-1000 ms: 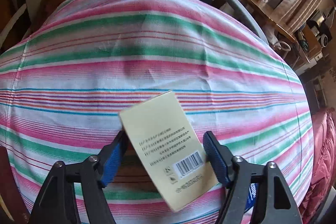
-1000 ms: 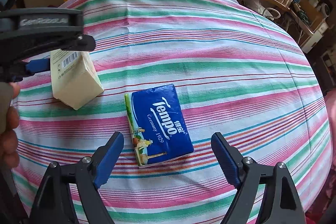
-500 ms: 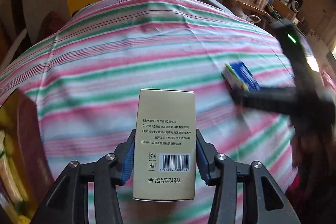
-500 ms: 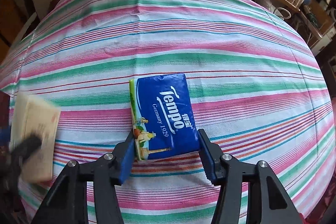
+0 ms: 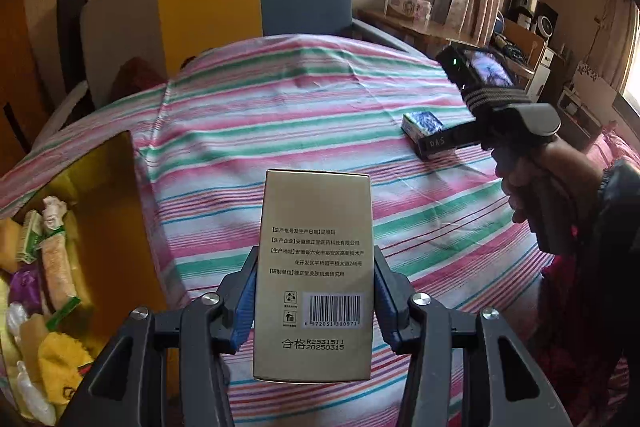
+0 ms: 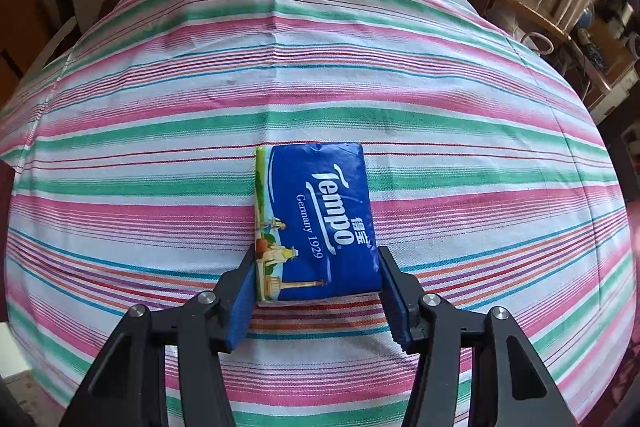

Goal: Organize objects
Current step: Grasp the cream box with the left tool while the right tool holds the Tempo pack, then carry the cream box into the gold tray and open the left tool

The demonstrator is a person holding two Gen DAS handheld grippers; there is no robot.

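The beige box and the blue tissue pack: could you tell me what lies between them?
Only bare striped tablecloth lies between the beige box and the blue tissue pack, as the left wrist view shows.

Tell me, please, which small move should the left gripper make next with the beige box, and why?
Probably carry it left toward the yellow bin. The left gripper is already shut on the beige box, lifted above the striped cloth, and the bin holding other items stands open at its left.

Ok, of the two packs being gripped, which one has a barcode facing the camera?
The tan carton in the left gripper: barcode low on its face. The blue Tempo tissue pack in the right gripper shows only branding.
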